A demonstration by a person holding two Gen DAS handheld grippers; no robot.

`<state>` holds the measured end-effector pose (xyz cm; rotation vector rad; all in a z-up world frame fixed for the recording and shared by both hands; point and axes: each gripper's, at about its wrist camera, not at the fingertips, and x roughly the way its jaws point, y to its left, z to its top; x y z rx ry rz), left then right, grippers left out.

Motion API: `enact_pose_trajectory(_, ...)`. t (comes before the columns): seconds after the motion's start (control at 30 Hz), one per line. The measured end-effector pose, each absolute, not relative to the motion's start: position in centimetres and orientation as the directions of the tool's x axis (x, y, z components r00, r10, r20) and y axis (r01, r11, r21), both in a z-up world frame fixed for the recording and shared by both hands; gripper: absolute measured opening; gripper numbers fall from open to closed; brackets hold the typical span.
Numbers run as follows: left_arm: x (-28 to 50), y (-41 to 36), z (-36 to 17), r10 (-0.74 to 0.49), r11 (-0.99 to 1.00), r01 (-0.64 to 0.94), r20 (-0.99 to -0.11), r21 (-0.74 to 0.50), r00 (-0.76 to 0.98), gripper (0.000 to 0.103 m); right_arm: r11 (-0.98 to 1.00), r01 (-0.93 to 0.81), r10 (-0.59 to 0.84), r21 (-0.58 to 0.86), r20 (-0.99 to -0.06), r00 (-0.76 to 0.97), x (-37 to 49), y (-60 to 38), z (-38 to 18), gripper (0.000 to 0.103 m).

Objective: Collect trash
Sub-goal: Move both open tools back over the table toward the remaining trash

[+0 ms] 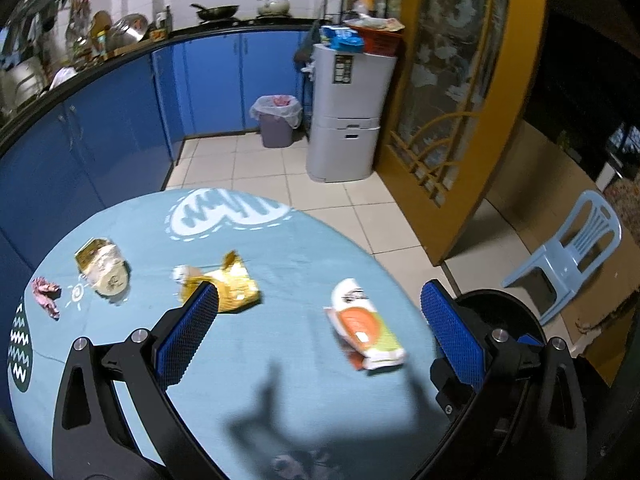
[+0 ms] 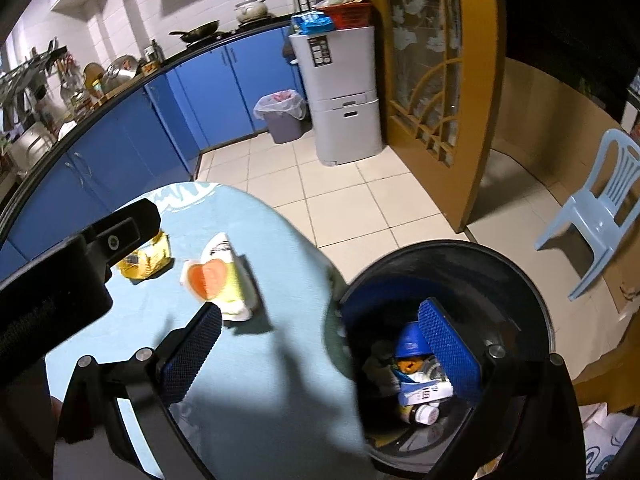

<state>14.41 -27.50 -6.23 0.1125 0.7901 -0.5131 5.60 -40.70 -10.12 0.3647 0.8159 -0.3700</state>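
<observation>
Left wrist view is showing my left gripper hanging wide open and empty over the blue table, with the orange-and-white wrapper lying between its fingers, a little toward the right one, its long axis running away from me and slightly leftward. The yellow packet is sitting just past the left fingertip, the gold-and-white wrapper and pink scrap farther left. Right wrist view is showing my right gripper also spread open, holding nothing, straddling the table edge and the black bin (already holding bottles). I am judging the left hand better placed for that wrapper.
</observation>
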Motion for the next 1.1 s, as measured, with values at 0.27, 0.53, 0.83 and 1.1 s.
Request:
enact_pose_trajectory(0.27,17.8,-24.0,-7.7,-0.352,0.911,0.394,-0.732,-0.124,0.583,0.1,0.905,0.398,-0.144,0.151,-0.77,0.621,8.4,-38.0,-10.9,0.096)
enact_pose_trajectory(0.53,20.7,-22.2,-9.5,-0.331,0.927,0.343,-0.765,-0.154,0.552,0.1,0.922,0.362,-0.119,0.137,-0.788,0.604,11.0,-36.5,-11.7,0.096)
enact_pose_trajectory(0.83,22.9,-22.1,-11.6,-0.308,0.934,0.325,-0.795,-0.148,0.523,0.1,0.927,0.35,-0.102,0.134,-0.809,0.579,12.8,-36.2,-13.2,0.096)
enact_pose_trajectory(1.1,24.4,-21.8,-14.1,-0.268,0.947,0.289,-0.837,-0.138,0.477,0.1,0.935,0.334,-0.093,0.123,-0.822,0.562,13.8,-35.5,-14.3,0.096)
